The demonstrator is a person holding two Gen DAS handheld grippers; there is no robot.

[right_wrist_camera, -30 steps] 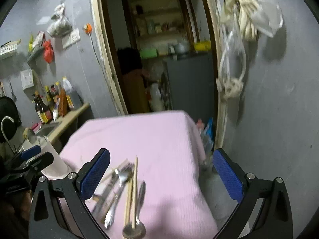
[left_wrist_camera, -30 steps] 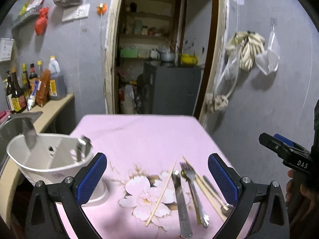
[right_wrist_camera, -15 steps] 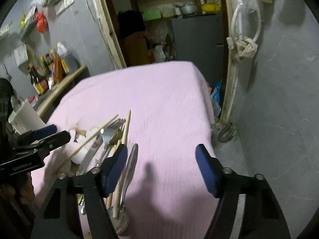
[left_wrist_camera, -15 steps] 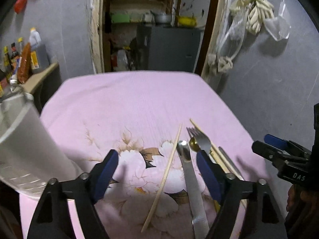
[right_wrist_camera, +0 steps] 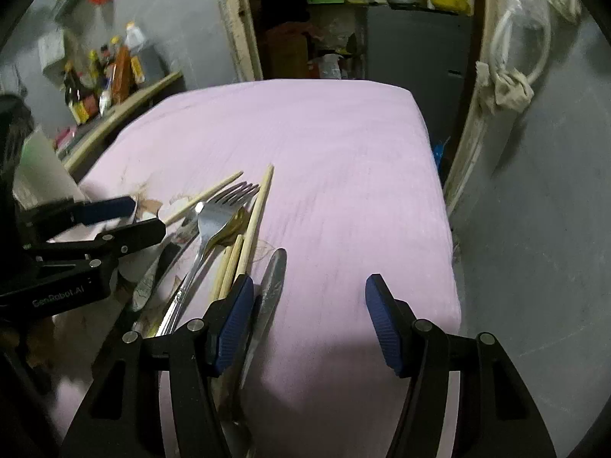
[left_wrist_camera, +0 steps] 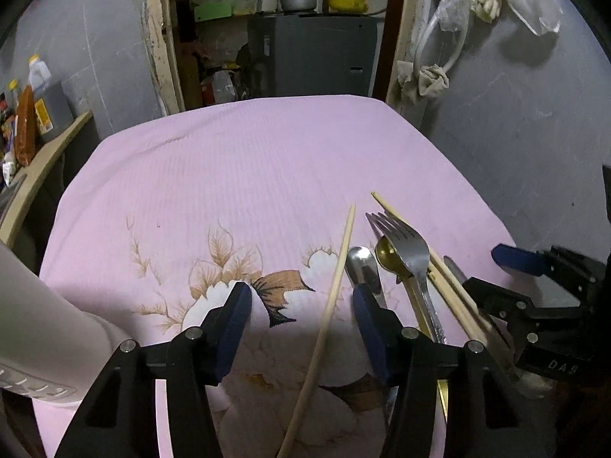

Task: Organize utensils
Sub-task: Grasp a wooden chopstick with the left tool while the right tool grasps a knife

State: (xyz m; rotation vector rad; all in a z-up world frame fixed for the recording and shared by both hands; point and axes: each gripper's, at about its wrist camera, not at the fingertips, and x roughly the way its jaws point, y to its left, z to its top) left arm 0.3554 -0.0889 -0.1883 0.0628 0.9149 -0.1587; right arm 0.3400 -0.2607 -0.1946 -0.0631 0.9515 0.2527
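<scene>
**Left wrist view: both grippers over the cutlery**

I see the pink tablecloth [left_wrist_camera: 267,175] carrying the utensil pile [left_wrist_camera: 404,267]. My left gripper [left_wrist_camera: 301,320] is closing around a lone chopstick [left_wrist_camera: 336,286], untouched; my right gripper [right_wrist_camera: 309,316] is closing on nothing, beside a knife [right_wrist_camera: 271,286].

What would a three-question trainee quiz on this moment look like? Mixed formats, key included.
1. True or false: the fork lies with its tines toward the camera.
2. What lies between the fingers of the left gripper? A) a single chopstick B) the fork C) only pink cloth
3. Short answer: what colour is the spoon partly under the fork's head?

Key
1. False. The tines point away, toward the doorway.
2. A. The gripper's jaws are closing with the chopstick between them. The pads are not on it yet.
3. Gold.
</scene>
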